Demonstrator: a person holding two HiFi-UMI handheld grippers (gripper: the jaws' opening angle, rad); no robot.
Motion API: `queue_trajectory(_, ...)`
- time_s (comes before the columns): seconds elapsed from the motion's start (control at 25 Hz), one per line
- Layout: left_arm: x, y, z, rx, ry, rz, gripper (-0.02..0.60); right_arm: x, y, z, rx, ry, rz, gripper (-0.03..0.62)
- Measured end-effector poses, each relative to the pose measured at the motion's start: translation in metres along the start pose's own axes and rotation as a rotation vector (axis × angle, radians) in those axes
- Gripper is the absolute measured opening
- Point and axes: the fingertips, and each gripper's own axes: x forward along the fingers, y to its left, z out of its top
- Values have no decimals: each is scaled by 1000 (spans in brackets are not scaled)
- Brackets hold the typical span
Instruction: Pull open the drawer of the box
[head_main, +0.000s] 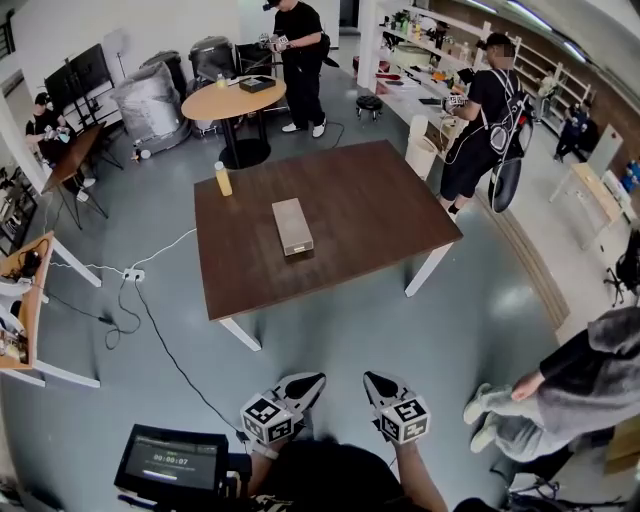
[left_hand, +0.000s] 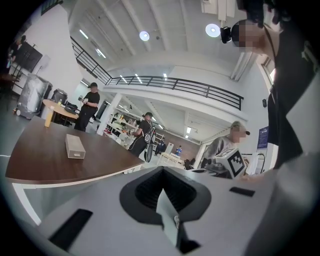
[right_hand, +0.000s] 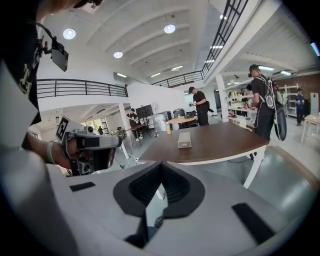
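Lower centre of the head view: left gripper (head_main: 308, 383) and right gripper (head_main: 374, 382). Each is a black tapered shell with a pale inner face, backed by a white cube (head_main: 268, 418) printed with black square markers.

Gripper views: pale grey housing. Black ribbed pads (left_hand: 150, 190) line a rounded notch, with black rectangular strips (right_hand: 252, 215) on either flank.

Wearer: black top (head_main: 330, 475), no sleeves over the forearms. Pale wrist band (right_hand: 50, 151) at the left of the right gripper view. Small black head camera (right_hand: 59, 54) at upper left.
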Motion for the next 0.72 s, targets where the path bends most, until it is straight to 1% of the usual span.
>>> queue_trajectory(0.28, 10, 64, 39, -3, -16, -18, 0, 60, -6, 38, 0, 0, -11, -12)
queue_trajectory(0.52, 9, 106, 64, -20, -39, -9, 0, 104, 4, 63, -19, 14, 26, -12)
queue_trajectory(0.72, 2, 146, 78, -29, -38, 6, 0, 144, 16, 84, -19, 9, 56, -12)
